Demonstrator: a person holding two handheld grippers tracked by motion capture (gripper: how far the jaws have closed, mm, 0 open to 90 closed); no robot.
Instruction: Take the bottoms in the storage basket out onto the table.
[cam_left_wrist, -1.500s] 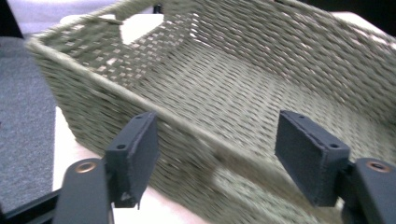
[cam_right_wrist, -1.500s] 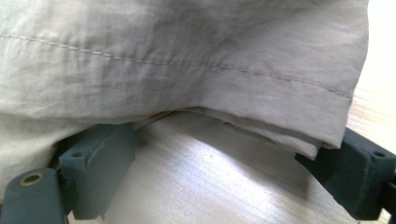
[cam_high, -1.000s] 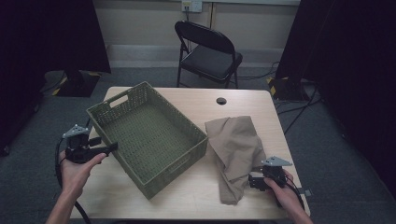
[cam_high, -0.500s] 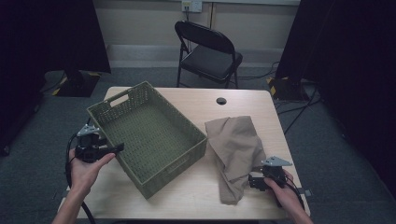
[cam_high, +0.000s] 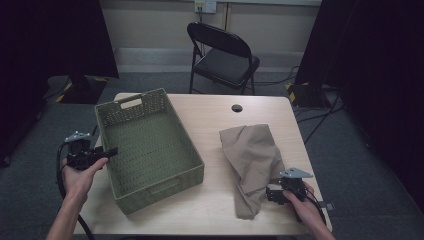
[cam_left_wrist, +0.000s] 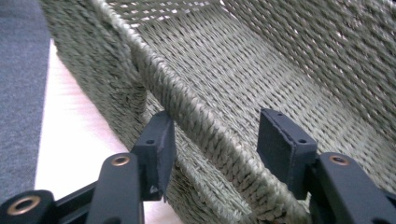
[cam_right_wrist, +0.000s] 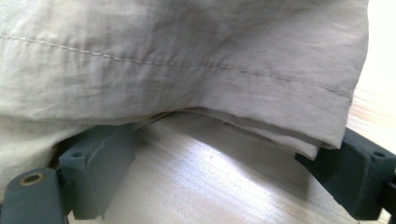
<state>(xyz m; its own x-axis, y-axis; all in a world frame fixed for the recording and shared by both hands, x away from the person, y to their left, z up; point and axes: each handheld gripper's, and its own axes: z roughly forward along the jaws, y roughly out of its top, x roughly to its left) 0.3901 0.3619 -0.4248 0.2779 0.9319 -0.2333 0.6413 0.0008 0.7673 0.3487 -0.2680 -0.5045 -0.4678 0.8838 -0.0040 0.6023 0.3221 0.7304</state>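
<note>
A green woven basket (cam_high: 160, 190) stands on the left half of the light wooden table (cam_high: 215, 120). My left gripper (cam_high: 112, 150) reaches its left wall from outside. In the left gripper view the jaws (cam_left_wrist: 219, 144) straddle that wall's rim (cam_left_wrist: 196, 116); they have just been closing. One pad (cam_left_wrist: 159, 140) lies against the outer side, while the other pad (cam_left_wrist: 280, 144) stands apart inside, so the gripper is open. A tan cloth (cam_high: 252, 155) lies crumpled on the right. My right gripper (cam_high: 270, 194) is open at its near edge, with the hem (cam_right_wrist: 187, 60) draped between the wide jaws (cam_right_wrist: 222, 161).
A black folding chair (cam_high: 222, 55) stands behind the table. A round black hole (cam_high: 236, 108) sits near the table's far edge. Bare table top (cam_high: 215, 150) lies between basket and cloth. Cables trail on the grey floor at the right (cam_high: 320, 120).
My left hand has moved right and slightly down to the basket's left wall, and its jaws now straddle the rim and stand narrower. The right hand and the cloth have stayed put.
</note>
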